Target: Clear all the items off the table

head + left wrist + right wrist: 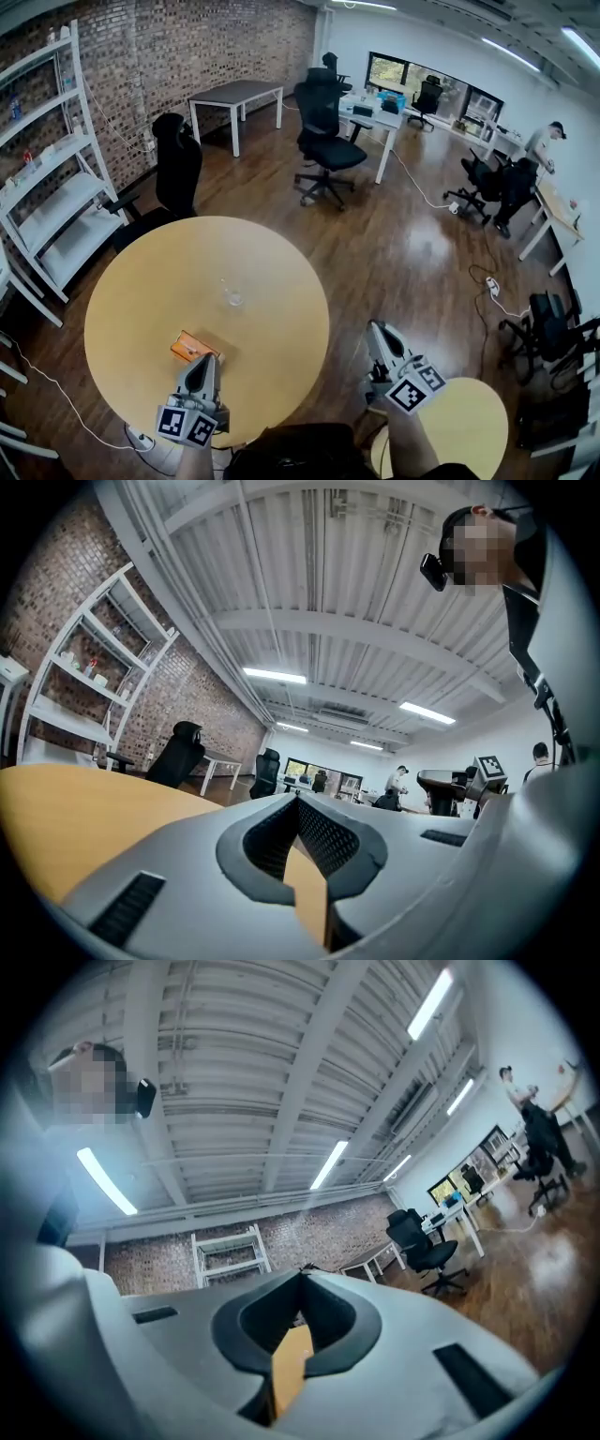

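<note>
A flat orange packet (190, 345) lies near the front edge of the round wooden table (131, 281). A small clear glass (233, 298) stands near the table's middle. My left gripper (208, 357) hovers over the table's front edge, its tip just right of the packet. In the left gripper view its jaws (298, 799) meet at the tip with nothing between them, above the tabletop (56, 817). My right gripper (377, 325) is off the table to the right, over the floor. Its jaws (302, 1269) are shut and empty, pointing towards the brick wall.
A smaller round table (473, 422) stands at the bottom right by my right arm. A white shelf unit (56, 187) lines the left wall. Black office chairs (178, 164) (323, 131) stand beyond the table. A person (539, 150) stands far right, and a cable (487, 281) lies on the floor.
</note>
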`<state>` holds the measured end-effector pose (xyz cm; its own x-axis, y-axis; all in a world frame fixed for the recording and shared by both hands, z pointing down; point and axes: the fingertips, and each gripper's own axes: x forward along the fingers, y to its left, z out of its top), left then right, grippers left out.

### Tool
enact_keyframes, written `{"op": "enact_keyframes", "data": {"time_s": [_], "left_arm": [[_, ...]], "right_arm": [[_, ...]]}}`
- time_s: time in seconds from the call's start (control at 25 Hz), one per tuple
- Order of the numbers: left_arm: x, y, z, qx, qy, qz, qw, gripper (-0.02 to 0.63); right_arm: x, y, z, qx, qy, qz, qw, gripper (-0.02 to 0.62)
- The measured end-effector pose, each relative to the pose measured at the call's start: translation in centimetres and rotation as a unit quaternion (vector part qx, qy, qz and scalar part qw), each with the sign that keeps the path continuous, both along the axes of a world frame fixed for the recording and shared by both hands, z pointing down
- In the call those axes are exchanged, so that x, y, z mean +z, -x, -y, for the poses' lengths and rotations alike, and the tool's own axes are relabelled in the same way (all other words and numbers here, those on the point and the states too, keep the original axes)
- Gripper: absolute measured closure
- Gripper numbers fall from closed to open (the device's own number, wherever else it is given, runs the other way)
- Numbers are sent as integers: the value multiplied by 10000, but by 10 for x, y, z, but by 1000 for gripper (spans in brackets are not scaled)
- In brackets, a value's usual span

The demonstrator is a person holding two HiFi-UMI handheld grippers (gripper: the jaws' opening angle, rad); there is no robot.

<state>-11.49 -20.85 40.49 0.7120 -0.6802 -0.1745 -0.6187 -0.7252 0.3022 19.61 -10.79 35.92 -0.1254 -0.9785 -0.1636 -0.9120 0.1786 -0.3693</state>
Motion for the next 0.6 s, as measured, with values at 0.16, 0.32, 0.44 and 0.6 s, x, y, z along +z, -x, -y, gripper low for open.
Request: {"op": "enact_keyframes", "data": {"time_s": [0.16,0.32,0.44,0.6], "left_arm": [[11,4,-6,-96,118,25,9999,614],[18,13,-6,-158,241,14,9996,614],[17,20,-4,-212,255,41,9994,614],[17,29,-2,-313,257,97,9991,614]], "right_arm": [[10,2,-6,384,220,-1099,9930,592],[21,4,-8,342,251,-1016,9939,594],[26,11,-4,237,332,-1109,9930,594],[30,18,-1,194,417,-1215,9915,594]]}}
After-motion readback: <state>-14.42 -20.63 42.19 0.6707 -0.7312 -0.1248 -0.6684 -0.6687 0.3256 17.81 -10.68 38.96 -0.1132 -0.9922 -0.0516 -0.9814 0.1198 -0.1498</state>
